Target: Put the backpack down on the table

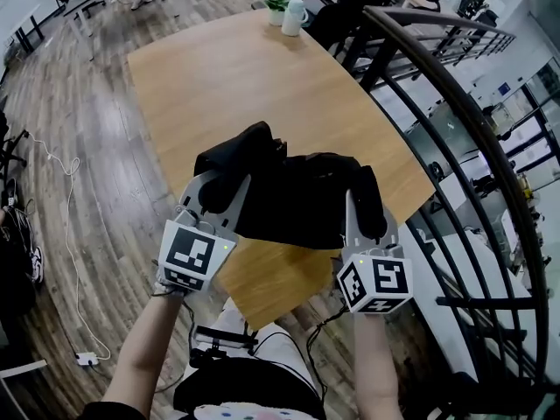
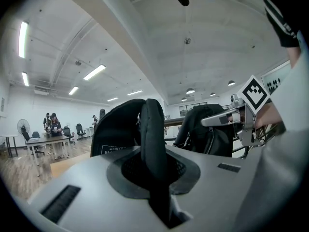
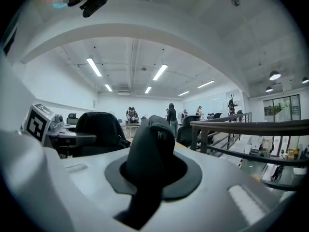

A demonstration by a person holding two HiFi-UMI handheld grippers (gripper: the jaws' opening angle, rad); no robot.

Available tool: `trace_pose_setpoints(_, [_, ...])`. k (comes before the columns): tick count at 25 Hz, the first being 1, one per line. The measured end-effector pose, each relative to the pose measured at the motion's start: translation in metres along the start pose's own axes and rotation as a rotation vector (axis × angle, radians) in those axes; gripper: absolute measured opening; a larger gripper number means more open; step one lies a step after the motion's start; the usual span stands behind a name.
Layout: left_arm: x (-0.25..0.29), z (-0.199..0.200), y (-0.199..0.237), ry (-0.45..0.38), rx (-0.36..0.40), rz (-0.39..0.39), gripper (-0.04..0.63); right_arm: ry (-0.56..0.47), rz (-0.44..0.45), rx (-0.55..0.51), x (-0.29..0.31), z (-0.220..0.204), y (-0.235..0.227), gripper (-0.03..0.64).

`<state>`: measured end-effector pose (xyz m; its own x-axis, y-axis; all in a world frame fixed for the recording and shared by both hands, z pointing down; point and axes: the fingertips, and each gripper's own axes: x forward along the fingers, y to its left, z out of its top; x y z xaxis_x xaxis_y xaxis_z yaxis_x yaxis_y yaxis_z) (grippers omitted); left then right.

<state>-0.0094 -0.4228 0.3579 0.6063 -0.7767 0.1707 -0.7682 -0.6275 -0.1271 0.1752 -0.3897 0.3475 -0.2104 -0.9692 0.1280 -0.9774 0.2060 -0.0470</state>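
Left hand-held gripper (image 1: 219, 195) and right hand-held gripper (image 1: 366, 201) each clamp a padded black fold of the backpack (image 1: 297, 201), carried over the near end of the worktop (image 1: 262, 86).
Soft and floppy, probably moderately heavy (it sags between the two grips); padded straps and stitched edges look the surest holds.

Wht mug (image 1: 295, 17) beside plant (image 1: 277, 3); railing (image 1: 455, 87) at right.

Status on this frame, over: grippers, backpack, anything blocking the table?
Left gripper and right gripper both shut on backpack. Held over table near end. Plant and white mug at far end only.
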Motion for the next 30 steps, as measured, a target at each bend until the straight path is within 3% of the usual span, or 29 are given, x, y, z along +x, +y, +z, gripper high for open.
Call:
trace_pose_setpoints(15, [0.062,-0.065,0.013,0.082,-0.057,0.04,0.037,0.051,-0.037,-0.044,0.055,-0.061,-0.025,0.069])
trace_pose_setpoints(30, [0.081,-0.112,0.0,0.183,-0.053,-0.028,0.037,0.151,0.005,-0.046,0.062,-0.115,-0.031,0.069])
